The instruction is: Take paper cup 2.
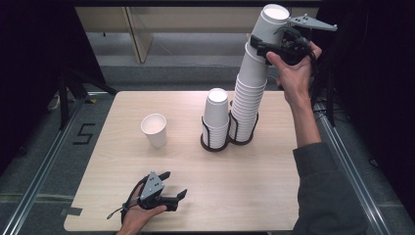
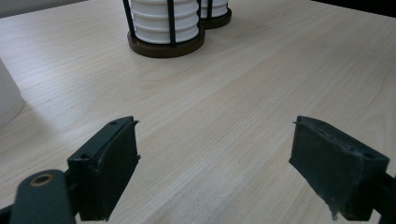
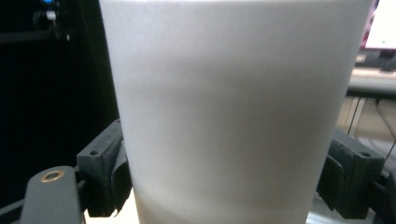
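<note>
High view: right gripper (image 1: 274,45) clamping top cup (image 1: 268,27)

White paper cups (image 1: 247,93), plain, no print; single white cup (image 1: 154,129) alike. Cup holders (image 1: 215,142) dark brown base, black wire bars. Tabletop (image 1: 147,196) pale wood, fine grain. Tongs (image 1: 169,193) black; grey plate (image 1: 152,183) on top.
</note>
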Tool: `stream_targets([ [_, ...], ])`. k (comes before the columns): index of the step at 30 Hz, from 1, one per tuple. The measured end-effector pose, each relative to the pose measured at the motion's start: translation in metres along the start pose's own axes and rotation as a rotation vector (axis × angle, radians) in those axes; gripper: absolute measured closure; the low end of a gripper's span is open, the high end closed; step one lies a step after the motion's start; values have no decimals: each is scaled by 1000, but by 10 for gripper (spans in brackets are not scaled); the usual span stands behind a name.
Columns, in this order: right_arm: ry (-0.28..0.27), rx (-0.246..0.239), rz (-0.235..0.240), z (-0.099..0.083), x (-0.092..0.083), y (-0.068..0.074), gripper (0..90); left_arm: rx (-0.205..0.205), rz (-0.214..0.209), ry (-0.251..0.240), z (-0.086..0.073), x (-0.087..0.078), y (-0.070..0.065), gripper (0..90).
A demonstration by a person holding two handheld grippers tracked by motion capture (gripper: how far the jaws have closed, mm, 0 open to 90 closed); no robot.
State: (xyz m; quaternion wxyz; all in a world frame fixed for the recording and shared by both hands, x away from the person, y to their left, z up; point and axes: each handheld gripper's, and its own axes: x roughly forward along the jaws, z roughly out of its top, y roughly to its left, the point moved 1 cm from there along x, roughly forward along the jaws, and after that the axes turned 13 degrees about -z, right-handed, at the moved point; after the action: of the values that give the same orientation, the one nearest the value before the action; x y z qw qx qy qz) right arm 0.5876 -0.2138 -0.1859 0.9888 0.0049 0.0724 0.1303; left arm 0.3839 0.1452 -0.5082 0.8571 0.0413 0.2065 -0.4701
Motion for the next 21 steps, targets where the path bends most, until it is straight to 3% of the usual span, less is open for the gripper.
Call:
stream_targets([
  [3, -20, 27, 1, 9, -8, -3, 186, 1, -1, 4, 0, 0, 0, 141],
  [11, -50, 31, -17, 23, -31, -20, 187, 0, -6, -5, 0, 1, 0, 141],
  [17, -30, 14, -31, 14, -56, -38, 187, 1, 2, -10, 1, -1, 1, 141],
  [21, 3, -14, -30, -3, -77, -48, 187, -13, 14, -15, 1, -2, 4, 141],
])
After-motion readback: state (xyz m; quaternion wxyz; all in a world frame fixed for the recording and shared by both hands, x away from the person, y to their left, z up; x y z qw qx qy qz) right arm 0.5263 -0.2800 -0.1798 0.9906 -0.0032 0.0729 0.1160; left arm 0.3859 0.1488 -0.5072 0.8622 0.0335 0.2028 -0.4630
